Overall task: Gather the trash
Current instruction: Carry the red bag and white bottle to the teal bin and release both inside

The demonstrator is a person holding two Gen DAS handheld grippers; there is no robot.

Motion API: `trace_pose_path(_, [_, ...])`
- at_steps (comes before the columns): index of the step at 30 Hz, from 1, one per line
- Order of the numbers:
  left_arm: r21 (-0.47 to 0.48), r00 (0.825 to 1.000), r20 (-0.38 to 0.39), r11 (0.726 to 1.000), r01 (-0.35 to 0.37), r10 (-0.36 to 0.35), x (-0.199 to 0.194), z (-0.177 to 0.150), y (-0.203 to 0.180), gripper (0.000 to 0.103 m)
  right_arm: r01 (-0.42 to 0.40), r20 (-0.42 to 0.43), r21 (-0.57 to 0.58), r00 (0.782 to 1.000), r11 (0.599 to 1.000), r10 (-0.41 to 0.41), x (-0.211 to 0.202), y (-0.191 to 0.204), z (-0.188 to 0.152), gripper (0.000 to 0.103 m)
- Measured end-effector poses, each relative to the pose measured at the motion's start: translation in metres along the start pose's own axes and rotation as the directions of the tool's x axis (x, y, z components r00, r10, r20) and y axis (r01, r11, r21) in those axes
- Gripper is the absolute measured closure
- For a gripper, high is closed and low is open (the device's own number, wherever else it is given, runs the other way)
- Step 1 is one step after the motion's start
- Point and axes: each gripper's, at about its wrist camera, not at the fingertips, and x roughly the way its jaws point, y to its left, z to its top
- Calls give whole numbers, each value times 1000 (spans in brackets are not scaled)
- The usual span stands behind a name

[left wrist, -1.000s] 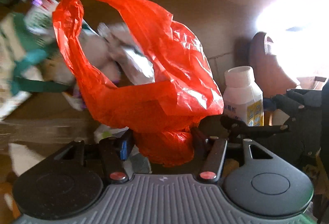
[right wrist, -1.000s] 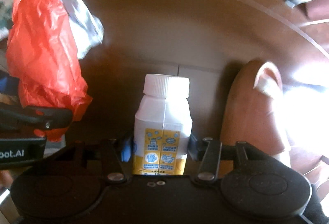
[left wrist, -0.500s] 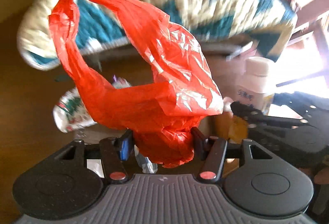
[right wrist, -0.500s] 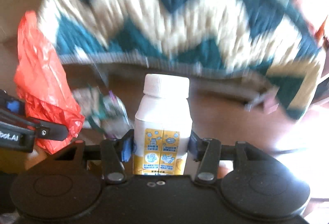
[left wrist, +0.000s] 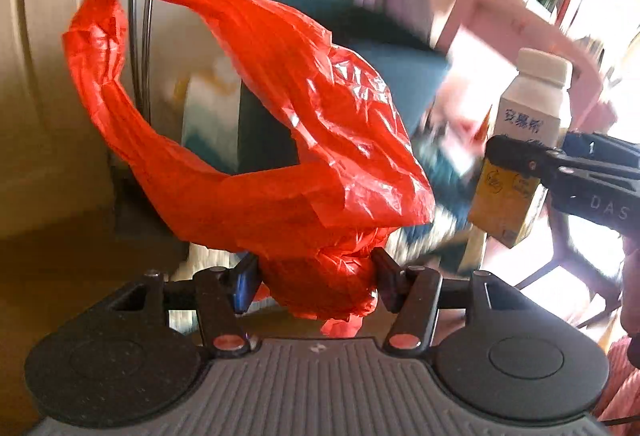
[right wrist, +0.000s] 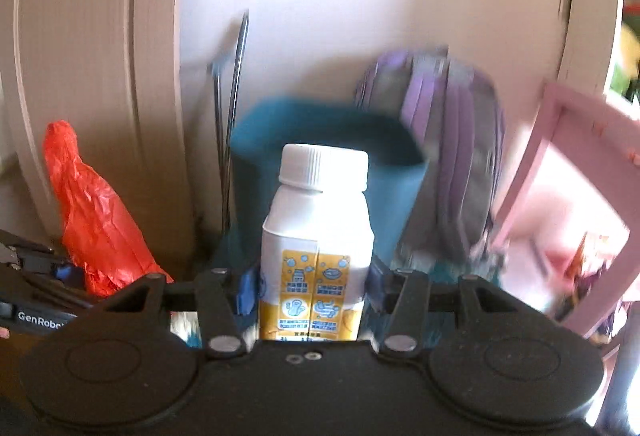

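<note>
My left gripper (left wrist: 314,272) is shut on the bunched base of a red plastic bag (left wrist: 256,140), whose looped handles stand open above the fingers. My right gripper (right wrist: 314,288) is shut on a white bottle with a yellow label (right wrist: 316,236), held upright. In the left wrist view the bottle (left wrist: 520,156) and the right gripper (left wrist: 576,172) show at the right, level with the bag. In the right wrist view the red bag (right wrist: 96,216) and the left gripper (right wrist: 36,292) show at the lower left.
Both grippers are lifted and face a wall. A teal cloth-covered seat (right wrist: 332,172) with a purple backpack (right wrist: 448,140) stands ahead. A beige door (right wrist: 88,76) is at the left, a metal frame (right wrist: 232,116) beside it, a pink chair frame (right wrist: 560,196) at the right.
Both grippers have swung upward from the brown floor, past the zigzag blanket, to face the wall, door and chair. Each keeps its hold on bag and bottle.
</note>
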Motion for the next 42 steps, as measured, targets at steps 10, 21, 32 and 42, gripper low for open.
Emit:
trace_pose_path(10, [45,981,188,997,-57,47,-24,104,-31,45,50,122,-15,991,999,-48,18,-31,74,52])
trace_pose_path(21, [92,965,245,989,-118,92,-33,130,-46,45,75,65,11,995,997,-76,100,-38,104,52])
trace_pose_path(32, [86,970,130,973,-215,203,81,185,-47,45,82,-59,-91,994,992,-87,159,-40,82,51])
trace_pose_path(42, [120,976,-118,979,-168,182,169,188,-47,42,73,-94,-146,992,987,-87,164,-41,79,42])
